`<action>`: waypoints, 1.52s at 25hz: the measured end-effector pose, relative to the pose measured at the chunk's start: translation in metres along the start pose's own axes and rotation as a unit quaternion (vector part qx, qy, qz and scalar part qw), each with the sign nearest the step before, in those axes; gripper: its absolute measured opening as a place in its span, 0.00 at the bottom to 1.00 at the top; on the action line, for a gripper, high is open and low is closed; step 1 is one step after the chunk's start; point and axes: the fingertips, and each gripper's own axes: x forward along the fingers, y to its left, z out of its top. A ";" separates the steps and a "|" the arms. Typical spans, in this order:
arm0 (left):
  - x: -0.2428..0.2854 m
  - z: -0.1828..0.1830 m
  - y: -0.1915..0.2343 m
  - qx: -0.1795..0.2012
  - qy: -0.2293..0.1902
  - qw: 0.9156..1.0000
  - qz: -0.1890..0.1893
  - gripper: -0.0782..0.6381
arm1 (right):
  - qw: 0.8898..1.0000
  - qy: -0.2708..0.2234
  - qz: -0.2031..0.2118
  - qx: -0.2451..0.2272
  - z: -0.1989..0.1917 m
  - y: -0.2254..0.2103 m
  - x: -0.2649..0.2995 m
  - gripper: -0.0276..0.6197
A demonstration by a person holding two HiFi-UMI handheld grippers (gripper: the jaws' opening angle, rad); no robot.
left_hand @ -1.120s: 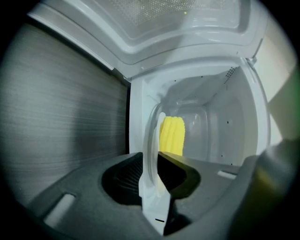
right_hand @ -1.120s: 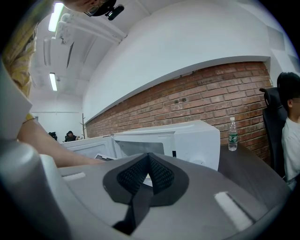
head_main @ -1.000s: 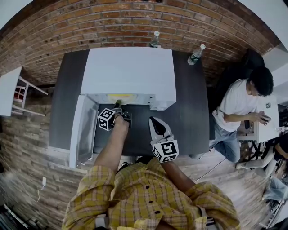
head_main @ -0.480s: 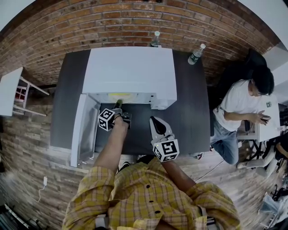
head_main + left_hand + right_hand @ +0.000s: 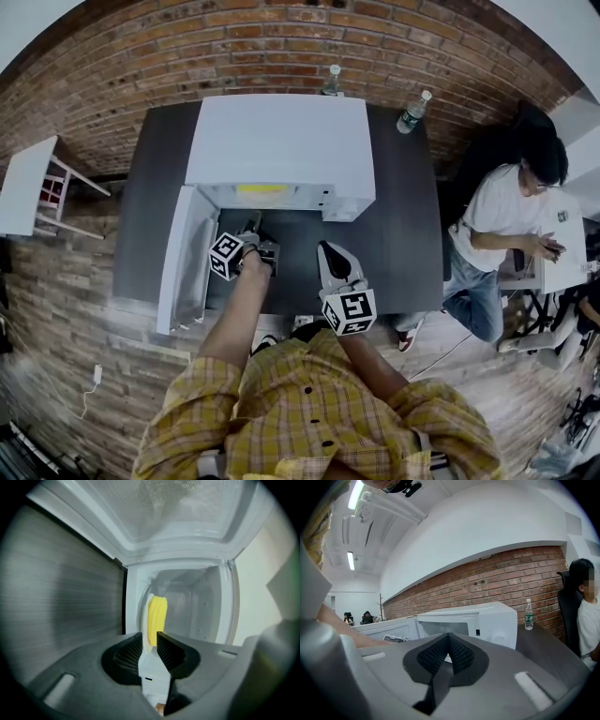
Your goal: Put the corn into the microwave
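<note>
The yellow corn [image 5: 157, 619] lies inside the white microwave [image 5: 281, 141], seen in the head view as a yellow strip [image 5: 262, 188] at the cavity mouth. My left gripper [image 5: 149, 637] sits just outside the cavity and points at the corn; its jaws are apart and closing, with nothing between the pads. It shows in the head view in front of the opening [image 5: 253, 227]. My right gripper [image 5: 328, 255] hovers over the dark table [image 5: 403, 253] right of the opening, jaws shut on nothing [image 5: 447, 641].
The microwave door [image 5: 187, 258] stands swung open at the left. Two water bottles [image 5: 334, 80] [image 5: 412, 111] stand at the table's back edge by the brick wall. A seated person [image 5: 506, 216] is at the table's right side.
My left gripper has drawn back out of the microwave cavity toward me, leaving the corn inside. The right gripper has stayed put.
</note>
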 end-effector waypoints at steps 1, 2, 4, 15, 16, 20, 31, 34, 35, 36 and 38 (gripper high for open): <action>-0.005 -0.001 -0.003 0.003 0.004 1.000 -0.005 0.24 | 1.000 -0.001 -0.001 0.001 0.000 0.003 -0.002 0.05; -0.010 -0.003 -0.006 0.005 0.008 1.000 -0.010 0.24 | 1.000 -0.002 -0.003 0.002 0.000 0.005 -0.004 0.05; -0.022 -0.007 -0.013 0.009 0.017 1.000 -0.020 0.20 | 1.000 -0.003 -0.005 0.008 0.000 0.011 -0.007 0.05; -0.100 -0.030 -0.052 0.078 0.050 0.992 -0.084 0.11 | 0.999 -0.010 -0.027 0.022 0.006 0.038 -0.034 0.05; -0.107 -0.030 -0.055 0.089 0.051 0.991 -0.087 0.11 | 0.999 -0.011 -0.028 0.021 0.006 0.041 -0.037 0.05; -0.129 -0.039 -0.065 0.121 0.059 0.985 -0.112 0.11 | 0.999 -0.014 -0.031 0.019 0.007 0.050 -0.049 0.05; -0.190 -0.076 -0.097 0.251 0.109 0.945 -0.176 0.10 | 0.999 -0.031 -0.022 0.034 0.005 0.077 -0.074 0.05; -0.206 -0.080 -0.098 0.278 0.115 0.936 -0.180 0.10 | 0.998 -0.038 -0.018 0.035 0.005 0.084 -0.082 0.05; -0.212 -0.083 -0.100 0.287 0.117 0.932 -0.186 0.10 | 0.998 -0.039 -0.018 0.034 0.005 0.086 -0.084 0.05; -0.217 -0.086 -0.103 0.298 0.118 0.927 -0.193 0.10 | 0.999 -0.040 -0.018 0.032 0.005 0.087 -0.086 0.05; -0.226 -0.092 -0.107 0.331 0.119 0.915 -0.198 0.10 | 0.999 -0.040 -0.020 0.030 0.005 0.089 -0.092 0.05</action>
